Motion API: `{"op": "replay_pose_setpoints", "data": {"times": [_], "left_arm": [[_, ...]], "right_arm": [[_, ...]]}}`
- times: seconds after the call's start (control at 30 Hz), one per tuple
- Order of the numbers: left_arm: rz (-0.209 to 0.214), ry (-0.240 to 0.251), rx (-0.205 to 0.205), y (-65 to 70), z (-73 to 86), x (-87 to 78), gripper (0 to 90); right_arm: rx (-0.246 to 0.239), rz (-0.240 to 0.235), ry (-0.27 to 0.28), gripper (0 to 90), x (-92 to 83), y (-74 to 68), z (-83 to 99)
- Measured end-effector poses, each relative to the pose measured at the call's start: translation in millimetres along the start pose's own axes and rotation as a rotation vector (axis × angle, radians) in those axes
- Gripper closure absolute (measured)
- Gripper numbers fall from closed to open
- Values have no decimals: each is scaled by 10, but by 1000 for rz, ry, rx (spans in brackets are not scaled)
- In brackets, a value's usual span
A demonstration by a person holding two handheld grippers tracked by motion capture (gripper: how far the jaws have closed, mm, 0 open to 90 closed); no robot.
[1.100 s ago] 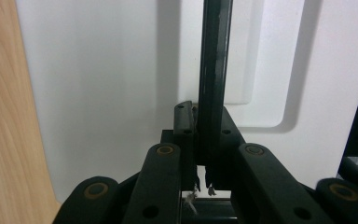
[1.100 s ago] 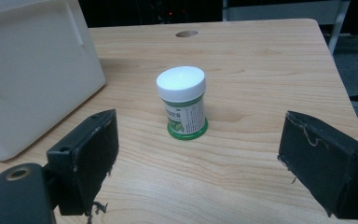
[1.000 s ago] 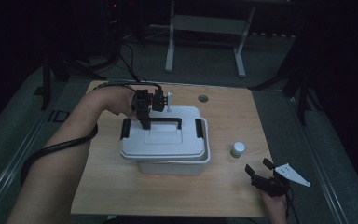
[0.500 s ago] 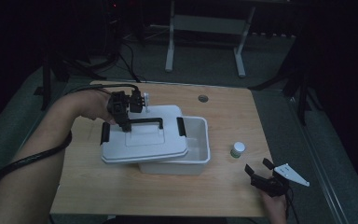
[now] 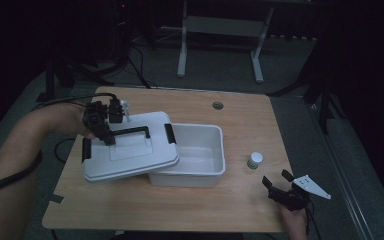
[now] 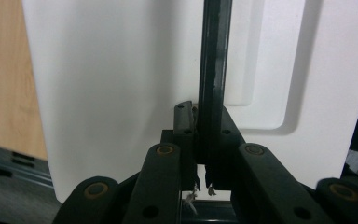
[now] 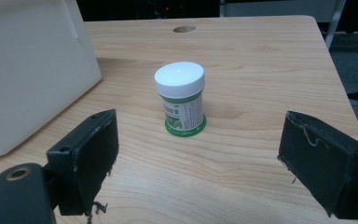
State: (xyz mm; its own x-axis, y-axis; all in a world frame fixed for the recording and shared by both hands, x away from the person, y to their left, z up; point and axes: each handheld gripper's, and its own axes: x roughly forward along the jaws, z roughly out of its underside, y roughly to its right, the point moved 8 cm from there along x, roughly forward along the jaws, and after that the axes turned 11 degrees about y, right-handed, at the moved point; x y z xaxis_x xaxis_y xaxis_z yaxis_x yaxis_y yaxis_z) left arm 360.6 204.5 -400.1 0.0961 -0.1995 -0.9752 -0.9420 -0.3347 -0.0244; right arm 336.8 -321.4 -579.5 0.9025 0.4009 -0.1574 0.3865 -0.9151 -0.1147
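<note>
L gripper: black body, linkage arms w/ brass-coloured pivot pins, small dark screws on the jaws; thick black cable trails off beside the forearm. Frayed threads at pad edges. R gripper: black, two flat block jaws w/ worn, fraying pad edges, brass-coloured pivot pin at one link; pale grey three-cornered plate on top w/ small holes. Forearms bare, no sleeves or gloves seen.
</note>
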Motion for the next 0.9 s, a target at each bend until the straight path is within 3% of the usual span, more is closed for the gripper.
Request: {"op": "replay_pose_setpoints", "data": {"times": [0.17,0.33,0.57,0.73,0.9], "left_arm": [[-12,-24,-53,-16,293,-6,836],[-11,-5,-101,-17,537,-31,836],[-13,-29,-162,30,887,43,836],[-18,-23,-189,27,1048,136,837],[6,-18,-199,45,1138,325,837]], "right_arm": [[-5,5,-8,116,9,-5,8],[-10,8,-16,116,14,-13,16],[-17,14,-21,116,21,-13,22],[-27,14,-27,116,27,-20,28],[-26,15,-28,116,29,-21,30]]}}
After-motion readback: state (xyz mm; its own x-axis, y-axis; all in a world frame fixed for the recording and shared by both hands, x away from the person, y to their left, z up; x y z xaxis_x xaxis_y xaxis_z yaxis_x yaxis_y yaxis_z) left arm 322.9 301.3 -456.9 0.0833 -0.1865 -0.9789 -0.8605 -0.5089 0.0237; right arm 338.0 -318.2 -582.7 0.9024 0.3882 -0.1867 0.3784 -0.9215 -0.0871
